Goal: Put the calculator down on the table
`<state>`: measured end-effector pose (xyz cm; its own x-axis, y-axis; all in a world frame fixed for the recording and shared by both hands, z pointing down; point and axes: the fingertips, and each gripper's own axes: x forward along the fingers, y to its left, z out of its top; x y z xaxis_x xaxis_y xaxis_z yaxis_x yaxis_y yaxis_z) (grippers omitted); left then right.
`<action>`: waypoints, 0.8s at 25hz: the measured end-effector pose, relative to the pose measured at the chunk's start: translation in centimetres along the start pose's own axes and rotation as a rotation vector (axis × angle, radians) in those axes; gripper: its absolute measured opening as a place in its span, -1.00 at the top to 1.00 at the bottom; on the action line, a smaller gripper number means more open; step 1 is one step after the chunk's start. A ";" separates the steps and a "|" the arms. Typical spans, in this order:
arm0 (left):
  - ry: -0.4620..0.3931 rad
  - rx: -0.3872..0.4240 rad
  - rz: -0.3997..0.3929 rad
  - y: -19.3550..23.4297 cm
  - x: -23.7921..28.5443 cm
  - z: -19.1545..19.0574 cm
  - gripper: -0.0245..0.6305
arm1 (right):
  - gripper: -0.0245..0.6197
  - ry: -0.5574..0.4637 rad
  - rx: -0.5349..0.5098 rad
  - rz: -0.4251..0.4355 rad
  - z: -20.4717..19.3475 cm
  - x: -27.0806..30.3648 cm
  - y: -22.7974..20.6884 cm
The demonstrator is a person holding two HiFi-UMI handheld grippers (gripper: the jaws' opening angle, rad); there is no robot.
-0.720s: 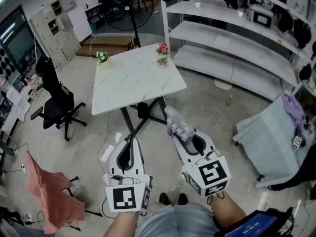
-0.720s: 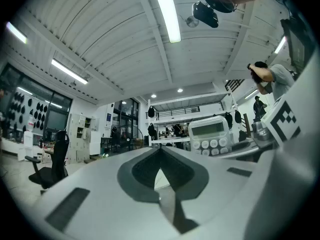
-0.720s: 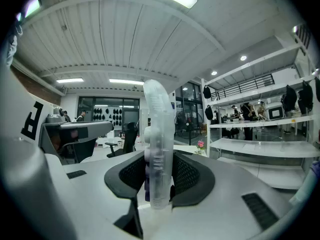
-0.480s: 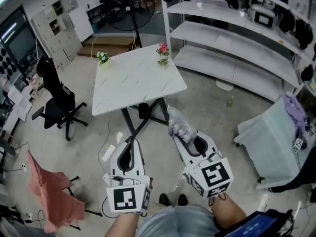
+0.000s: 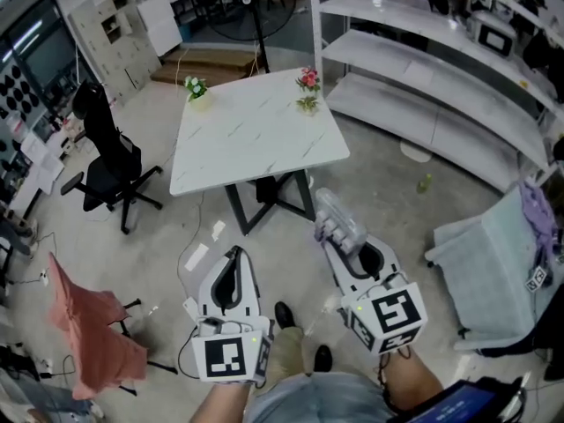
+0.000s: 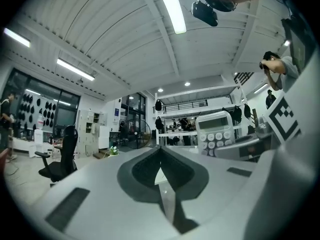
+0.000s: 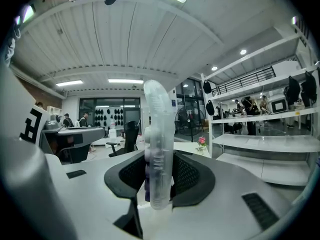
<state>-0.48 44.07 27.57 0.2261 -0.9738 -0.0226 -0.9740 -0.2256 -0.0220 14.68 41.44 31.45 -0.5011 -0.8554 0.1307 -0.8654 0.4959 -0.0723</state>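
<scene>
The calculator point(image 5: 336, 216), pale and see-through with round keys, sticks out forward from my right gripper point(image 5: 342, 237), which is shut on its lower end. In the right gripper view the calculator point(image 7: 159, 129) stands edge-on and upright between the dark pads point(image 7: 189, 178). From the left gripper view the calculator point(image 6: 215, 131) shows its keys and screen, off to the right. My left gripper point(image 5: 234, 252) is held beside the right one, shut with nothing in it point(image 6: 161, 156). The white marble table point(image 5: 256, 135) stands ahead, beyond both grippers, which are over the floor.
Two small flower pots point(image 5: 196, 91) point(image 5: 307, 86) sit on the table's far corners. A black office chair point(image 5: 107, 159) is at the left, a red cloth point(image 5: 92, 337) near left, white shelving point(image 5: 423, 86) at the right, a grey covered stand point(image 5: 489, 263) near right.
The table has come a little nearer and shifted right in the head view. A foot has stepped forward under the grippers. Both grippers keep their hold and spacing.
</scene>
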 end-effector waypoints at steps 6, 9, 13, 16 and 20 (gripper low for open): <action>0.024 -0.027 0.015 3.2 3.9 -2.3 0.90 | 0.47 0.025 0.008 0.020 -0.7 5.2 -0.4; 0.026 -0.023 0.011 5.7 7.2 -2.8 0.90 | 0.47 0.036 0.012 0.019 -0.8 9.2 -0.7; -0.006 -0.018 0.002 9.0 12.4 -2.2 0.90 | 0.47 0.057 0.015 0.023 -0.8 14.9 -1.0; 0.018 -0.020 0.009 11.4 15.5 -2.6 0.90 | 0.47 0.064 0.015 0.022 -0.1 18.6 -1.4; 0.010 -0.015 0.002 14.0 19.2 -1.6 0.90 | 0.47 0.046 0.003 0.011 1.9 22.5 -2.0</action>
<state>-9.81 22.15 28.46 0.2239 -0.9745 -0.0126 -0.9746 -0.2239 -0.0074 5.09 20.90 32.68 -0.5104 -0.8420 0.1748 -0.8596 0.5051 -0.0771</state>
